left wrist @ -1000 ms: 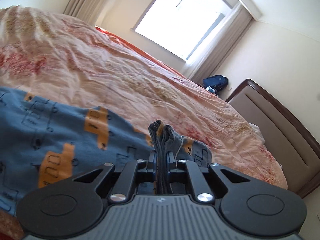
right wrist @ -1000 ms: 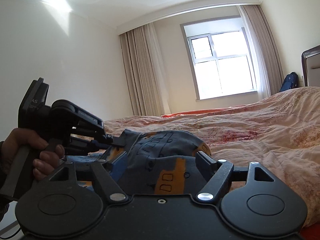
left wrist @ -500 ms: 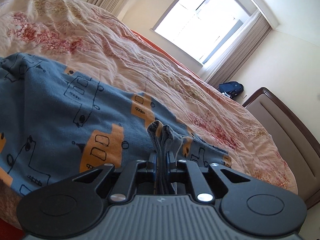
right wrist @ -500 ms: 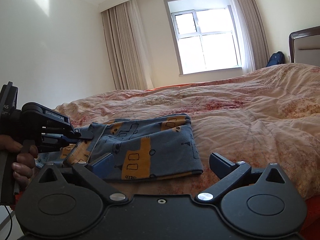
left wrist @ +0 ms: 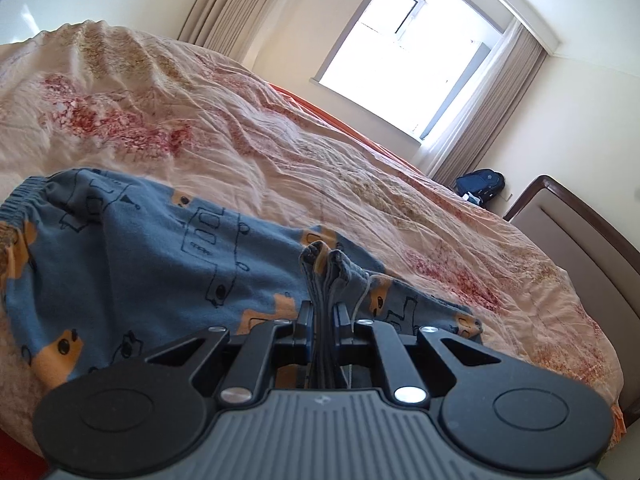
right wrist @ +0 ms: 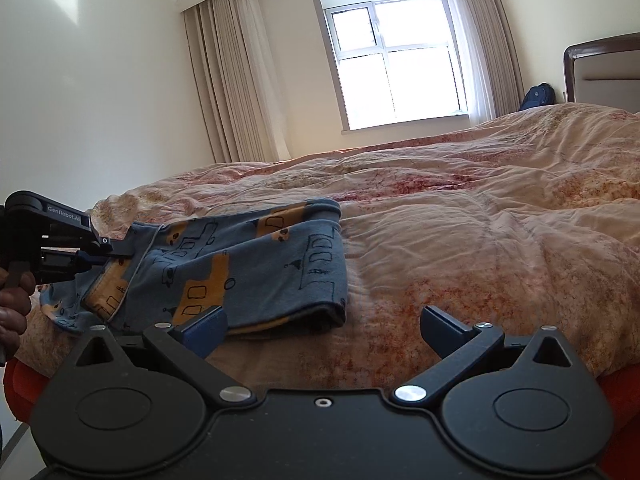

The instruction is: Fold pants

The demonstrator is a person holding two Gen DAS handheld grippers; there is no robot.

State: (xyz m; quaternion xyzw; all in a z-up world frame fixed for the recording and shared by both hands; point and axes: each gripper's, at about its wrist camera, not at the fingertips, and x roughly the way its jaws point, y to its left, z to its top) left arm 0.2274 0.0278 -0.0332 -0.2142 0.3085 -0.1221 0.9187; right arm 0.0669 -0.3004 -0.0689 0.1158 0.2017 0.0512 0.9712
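My left gripper (left wrist: 323, 316) remains clamped on a bunched edge of the blue pants (left wrist: 168, 264), exactly as one second ago. My right gripper (right wrist: 320, 322) has its fingers wide apart and empty; a second ago they straddled the raised cloth. The pants, lifted then, now lie folded flat on the pink quilt (right wrist: 480, 240) near the bed's edge. A hand (right wrist: 12, 300) grips the left tool's handle.
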